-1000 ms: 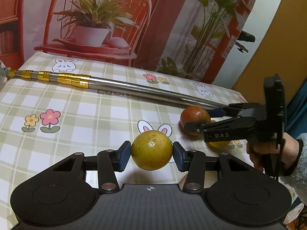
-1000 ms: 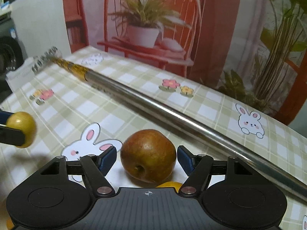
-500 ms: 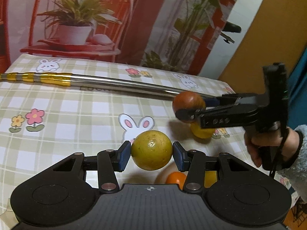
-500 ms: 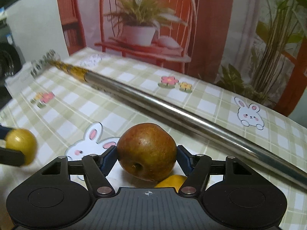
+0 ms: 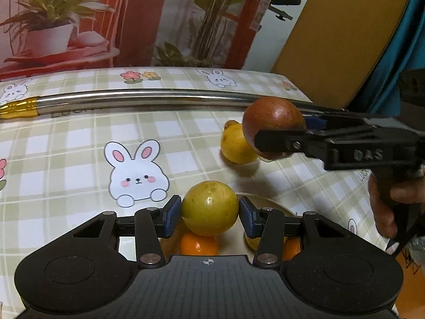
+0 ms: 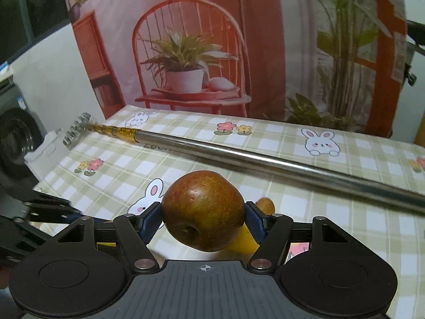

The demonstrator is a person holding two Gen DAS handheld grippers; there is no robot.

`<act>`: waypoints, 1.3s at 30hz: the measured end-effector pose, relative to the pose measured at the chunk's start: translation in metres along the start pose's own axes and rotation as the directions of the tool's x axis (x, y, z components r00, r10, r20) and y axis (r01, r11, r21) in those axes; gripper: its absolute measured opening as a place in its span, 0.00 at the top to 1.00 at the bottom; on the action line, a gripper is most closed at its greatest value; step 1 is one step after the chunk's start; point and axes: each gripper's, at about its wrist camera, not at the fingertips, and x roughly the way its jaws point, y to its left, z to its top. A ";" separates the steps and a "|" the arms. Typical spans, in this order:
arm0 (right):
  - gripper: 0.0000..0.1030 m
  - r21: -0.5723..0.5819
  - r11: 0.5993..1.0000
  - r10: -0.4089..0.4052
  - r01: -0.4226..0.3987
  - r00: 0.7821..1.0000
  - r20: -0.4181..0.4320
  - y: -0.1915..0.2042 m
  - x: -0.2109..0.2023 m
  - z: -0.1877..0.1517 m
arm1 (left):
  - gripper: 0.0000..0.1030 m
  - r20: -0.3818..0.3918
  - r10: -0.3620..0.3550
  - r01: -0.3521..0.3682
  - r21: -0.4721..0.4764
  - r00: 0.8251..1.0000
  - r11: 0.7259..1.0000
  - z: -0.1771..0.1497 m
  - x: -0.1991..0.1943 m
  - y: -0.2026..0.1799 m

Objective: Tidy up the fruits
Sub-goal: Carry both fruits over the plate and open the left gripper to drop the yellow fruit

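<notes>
Yellow-green fruit (image 5: 209, 208): round, pinched between the blue pads of the left gripper (image 5: 209, 214), held clear above the checked tablecloth (image 5: 66, 159).
Russet apple (image 6: 203, 211): clamped on both sides by the right gripper (image 6: 203, 222), lifted off the cloth, stem dimple facing the camera.
Below the left gripper: an orange (image 5: 198, 243) sits directly under the held fruit.
Left view only: the right gripper seen side-on, gripped by a hand (image 5: 390, 202); a yellow pear-shaped fruit (image 5: 236, 146) lies on the cloth just behind the apple.
Right view only: the toothed head (image 6: 77, 130) of the metal pole (image 6: 265, 160) that crosses the table.
</notes>
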 end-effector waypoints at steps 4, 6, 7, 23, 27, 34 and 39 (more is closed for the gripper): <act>0.39 0.021 1.000 0.004 -0.004 1.000 0.004 -0.002 -0.010 -0.010 | 0.51 -0.012 -0.001 0.001 0.008 1.000 1.000 -0.001 0.005 -0.003; 0.39 0.028 1.000 0.003 -0.003 1.000 0.006 -0.003 -0.013 -0.013 | 0.51 -0.014 0.000 0.000 0.014 1.000 1.000 -0.001 0.005 -0.005; 0.39 0.034 0.999 0.003 -0.003 1.000 0.008 -0.004 -0.015 -0.015 | 0.51 -0.015 0.000 0.000 0.017 1.000 1.000 -0.001 0.004 -0.005; 0.39 0.104 0.995 -0.007 0.004 1.000 0.023 -0.007 -0.032 -0.034 | 0.51 -0.056 0.006 0.001 0.116 0.998 0.993 -0.001 0.013 -0.022; 0.39 0.123 0.992 -0.011 0.008 1.000 0.021 -0.010 -0.033 -0.037 | 0.51 -0.069 0.009 -0.001 0.116 0.998 0.993 -0.003 0.015 -0.021; 0.39 0.135 0.991 -0.016 0.014 1.000 0.012 -0.011 -0.037 -0.043 | 0.53 -0.065 -0.002 0.008 0.098 0.998 0.995 -0.001 0.012 -0.017; 0.39 0.138 0.990 -0.013 0.012 1.000 0.012 -0.011 -0.038 -0.045 | 0.53 -0.064 0.003 0.002 0.092 0.998 0.996 -0.001 0.012 -0.017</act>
